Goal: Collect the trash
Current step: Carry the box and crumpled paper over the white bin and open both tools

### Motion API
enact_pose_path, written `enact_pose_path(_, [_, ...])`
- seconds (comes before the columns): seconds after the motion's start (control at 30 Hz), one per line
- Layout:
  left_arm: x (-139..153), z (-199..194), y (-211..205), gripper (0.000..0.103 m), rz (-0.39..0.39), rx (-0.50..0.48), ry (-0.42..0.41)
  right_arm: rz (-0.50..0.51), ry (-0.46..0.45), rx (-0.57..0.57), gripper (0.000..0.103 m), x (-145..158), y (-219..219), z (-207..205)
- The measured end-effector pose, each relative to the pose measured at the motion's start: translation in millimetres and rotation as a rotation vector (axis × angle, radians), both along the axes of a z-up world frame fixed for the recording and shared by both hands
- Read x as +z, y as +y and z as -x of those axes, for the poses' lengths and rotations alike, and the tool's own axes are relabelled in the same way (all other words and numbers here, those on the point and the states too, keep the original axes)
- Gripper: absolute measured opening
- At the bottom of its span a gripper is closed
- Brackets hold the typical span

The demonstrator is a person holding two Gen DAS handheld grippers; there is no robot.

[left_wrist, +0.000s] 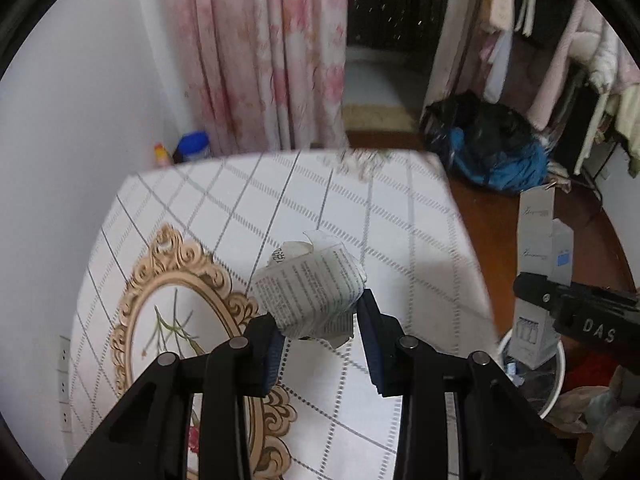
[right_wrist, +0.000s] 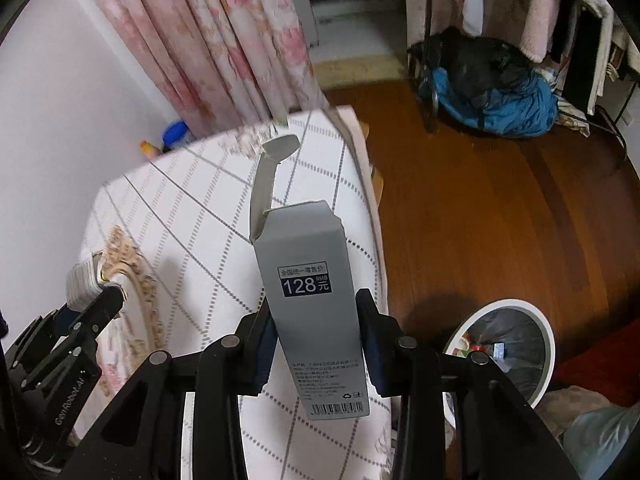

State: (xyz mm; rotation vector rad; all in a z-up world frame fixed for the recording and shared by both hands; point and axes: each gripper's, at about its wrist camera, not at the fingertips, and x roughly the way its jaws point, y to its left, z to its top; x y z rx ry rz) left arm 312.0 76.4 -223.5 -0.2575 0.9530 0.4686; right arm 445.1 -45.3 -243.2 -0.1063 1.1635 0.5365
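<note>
Left wrist view: the left tool (left_wrist: 320, 320) is closed on a crumpled paper (left_wrist: 308, 292) printed with small text, its two fingers (left_wrist: 370, 312) pressing the wad from either side. The paper is held above the desk (left_wrist: 280, 208), which is covered by a white cloth with a grey grid and a gold oval frame motif at 8 o'clock. At 3 o'clock the right tool (left_wrist: 536, 292) holds a grey box (left_wrist: 538, 264) over a white trash bin (left_wrist: 556, 372) lined with a bag. A pink curtain (left_wrist: 260, 52) hangs at 12 o'clock.

Right wrist view: the right tool (right_wrist: 316, 332) is closed on the grey box (right_wrist: 308, 300), gripping its long sides; the box stands upright with its top flap open and a "128" price label facing the camera. It is held over the desk's (right_wrist: 192, 208) right edge. The trash bin (right_wrist: 504, 344) stands on the wooden floor (right_wrist: 480, 208) at 4 o'clock, already containing some rubbish. At 9 o'clock the left tool (right_wrist: 94, 294) grips the crumpled paper (right_wrist: 82, 280).
</note>
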Motion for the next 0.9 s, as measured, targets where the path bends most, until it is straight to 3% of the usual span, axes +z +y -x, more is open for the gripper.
enact_pose_path(0.27, [75,-8,-80,0.031,-0.015,-0.146,-0.124,-0.088,-0.089,-0.088,0.039,67,-98,16])
enact_pose_path(0.43, [84,-31,-144,0.031,0.038,-0.272,-0.143,-0.068,-0.094,-0.191,0.039,69,-177,14])
enact_pose_path(0.57, [54,-63,-186,0.031,0.134,-0.357,-0.077,-0.031,-0.011,-0.283,0.039,31,-240,3])
enact_pose_path(0.73, [-21,-110,-228,0.031,0.295,-0.442,0.100,0.003,0.162,-0.368,0.039,-49,-299,-23])
enact_pose_path(0.9, [-82,-145,-256,0.032,0.385,-0.486,0.244,0.016,0.290,-0.426,0.039,-121,-337,-47])
